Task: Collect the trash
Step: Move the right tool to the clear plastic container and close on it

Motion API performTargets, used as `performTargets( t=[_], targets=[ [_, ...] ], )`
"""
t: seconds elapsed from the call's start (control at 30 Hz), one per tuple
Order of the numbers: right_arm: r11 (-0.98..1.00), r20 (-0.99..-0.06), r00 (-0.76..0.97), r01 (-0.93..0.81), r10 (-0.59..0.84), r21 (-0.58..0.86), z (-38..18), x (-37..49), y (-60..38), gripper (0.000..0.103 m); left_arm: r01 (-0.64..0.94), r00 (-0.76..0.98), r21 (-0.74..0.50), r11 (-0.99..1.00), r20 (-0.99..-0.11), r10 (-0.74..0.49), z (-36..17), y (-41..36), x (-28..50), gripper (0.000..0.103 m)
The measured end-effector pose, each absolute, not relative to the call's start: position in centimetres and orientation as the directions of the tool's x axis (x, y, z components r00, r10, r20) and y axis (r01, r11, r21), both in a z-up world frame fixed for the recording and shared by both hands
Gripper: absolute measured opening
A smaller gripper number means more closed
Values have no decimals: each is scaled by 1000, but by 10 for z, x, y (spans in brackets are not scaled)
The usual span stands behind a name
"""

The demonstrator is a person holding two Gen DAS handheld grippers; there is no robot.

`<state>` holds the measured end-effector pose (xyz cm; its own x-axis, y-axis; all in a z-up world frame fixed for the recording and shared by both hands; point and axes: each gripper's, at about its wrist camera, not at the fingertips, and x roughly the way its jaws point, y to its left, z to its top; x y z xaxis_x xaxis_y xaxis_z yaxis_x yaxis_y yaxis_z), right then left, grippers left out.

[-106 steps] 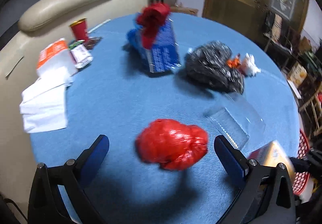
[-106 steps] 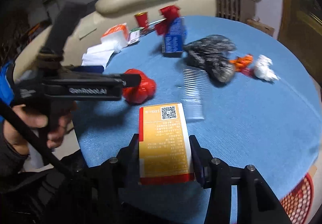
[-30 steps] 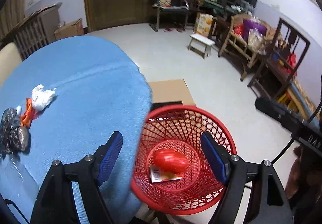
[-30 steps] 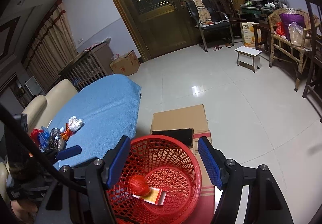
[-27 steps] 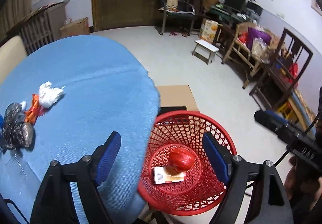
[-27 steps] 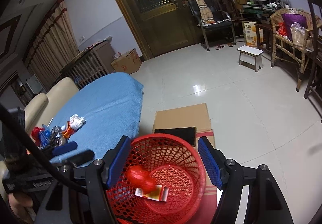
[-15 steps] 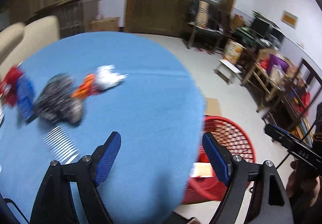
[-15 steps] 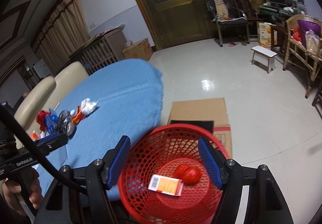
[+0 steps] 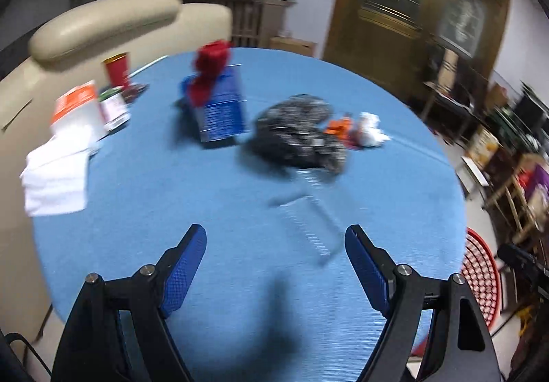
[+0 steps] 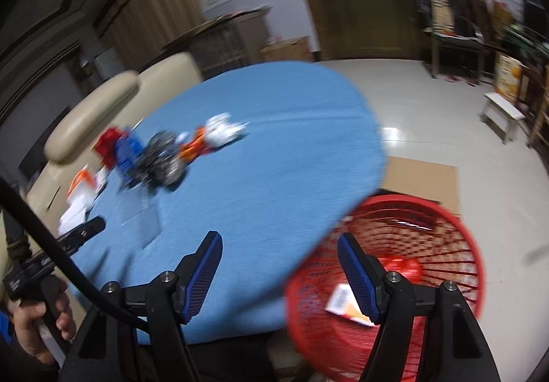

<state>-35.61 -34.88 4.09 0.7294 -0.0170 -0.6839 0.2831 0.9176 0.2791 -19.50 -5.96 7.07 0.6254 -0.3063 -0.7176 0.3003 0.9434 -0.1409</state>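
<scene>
My left gripper (image 9: 276, 238) hangs open and empty over the near part of the round blue table (image 9: 192, 210). Ahead of it lie a clear plastic tray (image 9: 308, 221), a crumpled black bag (image 9: 298, 138), orange and white scraps (image 9: 360, 131), and a blue box with red wrapping (image 9: 219, 100). My right gripper (image 10: 279, 245) is open and empty at the table's edge. Beside it stands the red mesh basket (image 10: 456, 234), holding a yellow carton (image 10: 343, 299) and a red bag (image 10: 401, 269). The same trash pile (image 10: 164, 155) shows blurred in the right wrist view.
A red cup (image 9: 118, 71), small packets (image 9: 115, 107) and white napkins (image 9: 58, 169) sit at the table's left. A beige sofa (image 9: 103, 22) backs the table. Flat cardboard (image 10: 422, 179) lies on the tiled floor. A hand (image 10: 41, 323) holds the left gripper's handle.
Both grippers have swung left from above the red basket back over the blue table. The left view now faces the trash on the table; the basket has slid to the right edge.
</scene>
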Motion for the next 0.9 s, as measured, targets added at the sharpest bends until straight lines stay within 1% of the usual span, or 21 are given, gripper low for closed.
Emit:
performTargets(
  t=[0.17,0.37,0.53,0.77,0.8,0.83,0.87,0.9],
  targets=[
    [955,-690,716,120,105,270,34,-319,-289,73,196,655,-157,968,-714,-249,68,-28,-184,83],
    [969,-692,690,-57,212,240,27,-268,-226,73,145,668,-165,976,-711,-220,68,-5,-183,83],
    [972,-707,669,-109,227,209,20,-233,-202,73,102,665,-192,976,-716,-211,65,11,-176,83],
    [974,-734,641,-128,225,188,4,-200,-187,73,82,667,-208,975,-715,-208,65,22,-169,83],
    [973,-738,635,-129,230,193,2,-196,-186,72,86,666,-209,974,-715,-212,65,21,-167,83],
    [970,-738,631,-129,239,204,0,-194,-186,65,95,664,-209,973,-715,-218,66,19,-165,83],
    [966,-738,624,-132,257,224,-2,-193,-187,43,106,661,-205,973,-716,-223,66,16,-162,83],
    [962,-740,616,-130,269,241,-3,-193,-188,43,118,658,-203,972,-717,-230,66,12,-159,83]
  ],
)
